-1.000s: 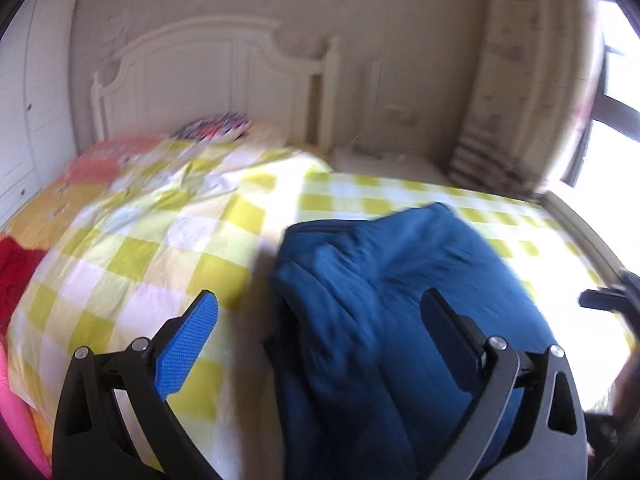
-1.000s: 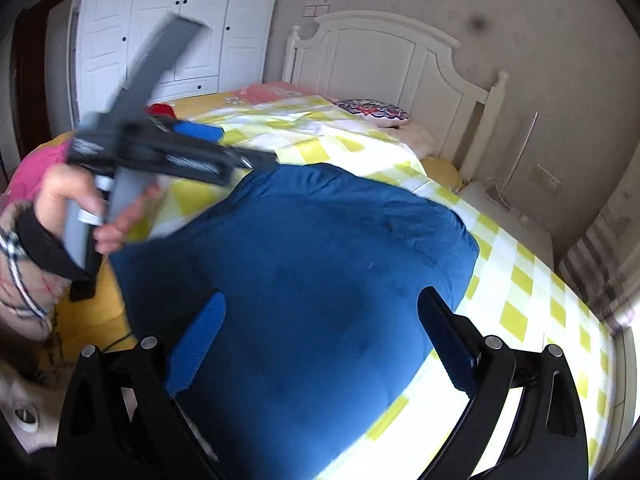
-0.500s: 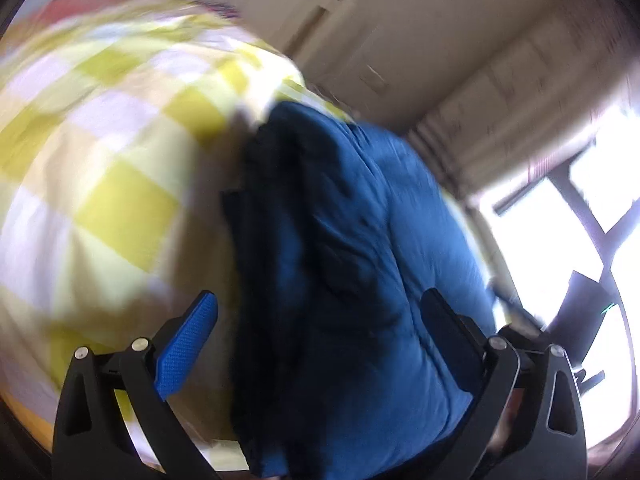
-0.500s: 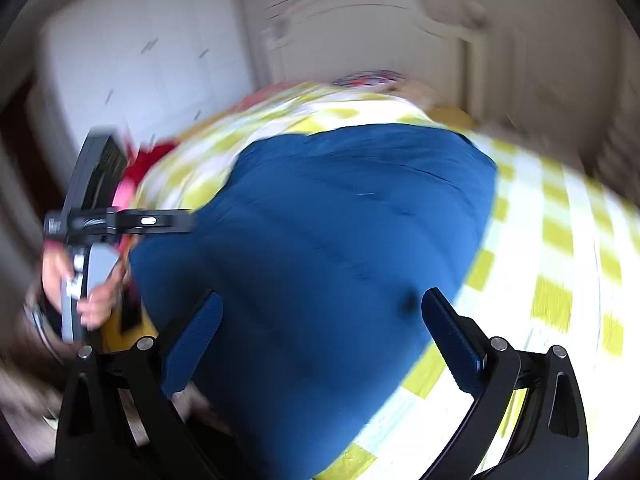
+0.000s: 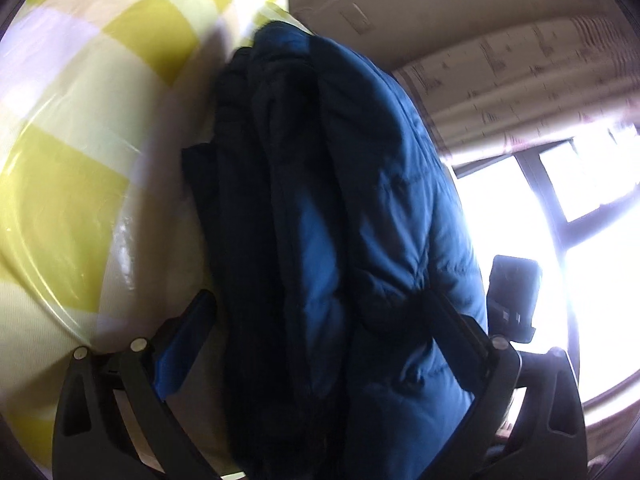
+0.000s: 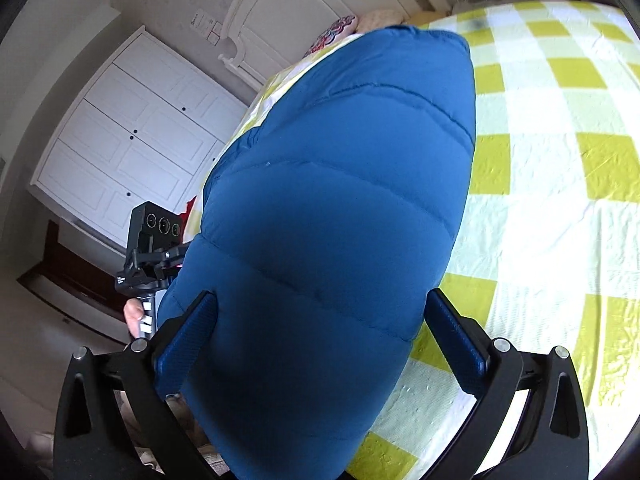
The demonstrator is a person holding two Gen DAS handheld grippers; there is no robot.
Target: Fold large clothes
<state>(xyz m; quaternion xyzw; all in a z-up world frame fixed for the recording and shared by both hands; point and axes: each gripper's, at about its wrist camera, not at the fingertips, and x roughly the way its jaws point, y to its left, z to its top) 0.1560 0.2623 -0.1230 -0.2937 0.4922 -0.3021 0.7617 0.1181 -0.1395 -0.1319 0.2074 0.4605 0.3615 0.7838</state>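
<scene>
A folded blue puffer jacket (image 6: 340, 220) lies on a bed with a yellow-and-white checked sheet (image 6: 560, 160). In the left wrist view the jacket (image 5: 380, 220) shows its stacked folded edges, and my left gripper (image 5: 320, 336) is open with its jaws on either side of the bundle. My right gripper (image 6: 320, 336) is open too, its jaws straddling the near end of the jacket from the opposite side. The left gripper's camera body (image 6: 154, 240) shows past the jacket's left edge in the right wrist view.
A white headboard (image 6: 300, 12) and a patterned pillow (image 6: 336, 32) are at the bed's far end. A white wardrobe (image 6: 128, 140) stands beside the bed. A bright window (image 5: 580, 220) and curtain (image 5: 520, 72) lie beyond the jacket.
Both grippers have tilted and moved in close to the jacket, one at each side. Both have stayed open.
</scene>
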